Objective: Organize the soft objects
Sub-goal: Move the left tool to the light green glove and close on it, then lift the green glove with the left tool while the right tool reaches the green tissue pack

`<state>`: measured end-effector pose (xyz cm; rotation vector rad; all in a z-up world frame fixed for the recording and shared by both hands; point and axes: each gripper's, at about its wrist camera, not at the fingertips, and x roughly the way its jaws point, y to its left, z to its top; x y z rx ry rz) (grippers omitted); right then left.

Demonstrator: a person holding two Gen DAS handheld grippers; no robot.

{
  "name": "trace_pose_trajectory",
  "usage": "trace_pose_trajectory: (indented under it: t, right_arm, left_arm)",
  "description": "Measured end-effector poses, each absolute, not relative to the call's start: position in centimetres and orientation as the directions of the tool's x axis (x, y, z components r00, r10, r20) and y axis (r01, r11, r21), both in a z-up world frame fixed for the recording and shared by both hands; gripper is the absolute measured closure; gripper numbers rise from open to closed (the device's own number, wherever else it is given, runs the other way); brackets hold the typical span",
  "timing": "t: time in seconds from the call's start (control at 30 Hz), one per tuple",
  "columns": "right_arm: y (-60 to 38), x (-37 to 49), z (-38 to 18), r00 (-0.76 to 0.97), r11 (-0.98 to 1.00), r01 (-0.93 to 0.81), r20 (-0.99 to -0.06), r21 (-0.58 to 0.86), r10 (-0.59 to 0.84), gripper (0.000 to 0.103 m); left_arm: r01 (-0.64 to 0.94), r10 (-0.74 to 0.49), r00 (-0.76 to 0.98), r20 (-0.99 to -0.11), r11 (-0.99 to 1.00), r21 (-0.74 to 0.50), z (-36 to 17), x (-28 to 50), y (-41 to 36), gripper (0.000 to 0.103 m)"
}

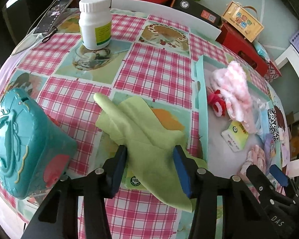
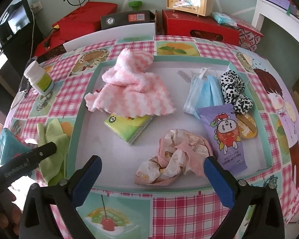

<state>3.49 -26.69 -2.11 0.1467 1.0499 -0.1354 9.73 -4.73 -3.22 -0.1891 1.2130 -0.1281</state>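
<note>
1. We have the green cloth (image 1: 149, 139) lying crumpled on the worktop (image 1: 153, 71), just outside the left wall of the shallow teal tray (image 1: 200, 103); it is thin and limp, with one rolled tip pointing away from us and a loose corner trailing toward the camera.
2. Our left tongs (image 1: 149, 153) stand astride the bunched middle of the cloth, both blue pads against the fabric; we judge them clenched on it, though how firm the pinch is we cannot tell.
3. We expect the cloth to weigh next to nothing and to drape and swing once lifted; a pinch on the thick gathered middle should hold better than one on a single thin edge, which could slip out.
4. A small green packet (image 1: 134, 181) lies partly under the cloth beside the left pad; we judge it could be dragged along if the fabric catches on it.
5. Our right tongs (image 2: 152, 167) hang released over the near side of the tray, jaws wide apart above a crumpled pink floral cloth (image 2: 173, 157), grasping nothing.
6. Inside the tray already lie a pink-and-white fluffy towel (image 2: 129, 87), a green tissue pack (image 2: 129, 125), a blue face mask (image 2: 205, 91), a black-and-white scrunchie (image 2: 234, 91) and a purple wipes pack (image 2: 225, 135).
7. Farther off stand a white pill bottle (image 1: 95, 20) and a teal box (image 1: 24, 143), both outside the tray.
</note>
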Motion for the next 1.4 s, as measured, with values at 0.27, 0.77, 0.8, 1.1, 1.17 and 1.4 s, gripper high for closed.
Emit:
trace_pose_trajectory:
  t: [0.27, 0.77, 0.8, 1.1, 1.17, 1.4]
  right_arm:
    - [-26.5, 3.6, -2.3, 0.486, 0.985, 0.169, -0.873, 0.046, -0.043, 0.000]
    - [-26.3, 3.7, -2.4, 0.482, 0.986, 0.163, -0.875, 0.039, -0.045, 0.000]
    - [-26.4, 3.7, -2.4, 0.482, 0.986, 0.163, -0.875, 0.039, -0.045, 0.000]
    - [-26.4, 3.7, -2.5, 0.482, 0.986, 0.161, -0.875, 0.038, -0.045, 0.000]
    - [-26.4, 3.7, -2.5, 0.482, 0.986, 0.161, -0.875, 0.038, -0.045, 0.000]
    - [-26.4, 3.8, -2.5, 0.482, 0.986, 0.161, -0.875, 0.038, -0.045, 0.000]
  left_arm:
    - [0.001, -0.201, 0.378, -0.904, 0.976, -0.216, -2.6, 9.4, -4.4, 0.082]
    - [0.034, -0.240, 0.406, -0.882, 0.968, -0.248, -2.3, 9.6, -4.6, 0.099]
    - [0.037, -0.247, 0.411, -0.878, 0.966, -0.254, -2.1, 9.5, -4.6, 0.099]
    - [0.063, -0.325, 0.444, -0.835, 0.941, -0.332, -0.9, 9.3, -4.5, 0.099]
    - [0.069, -0.338, 0.451, -0.826, 0.936, -0.345, -0.6, 9.2, -4.5, 0.099]
    - [0.088, -0.381, 0.471, -0.796, 0.918, -0.387, 0.2, 9.1, -4.4, 0.100]
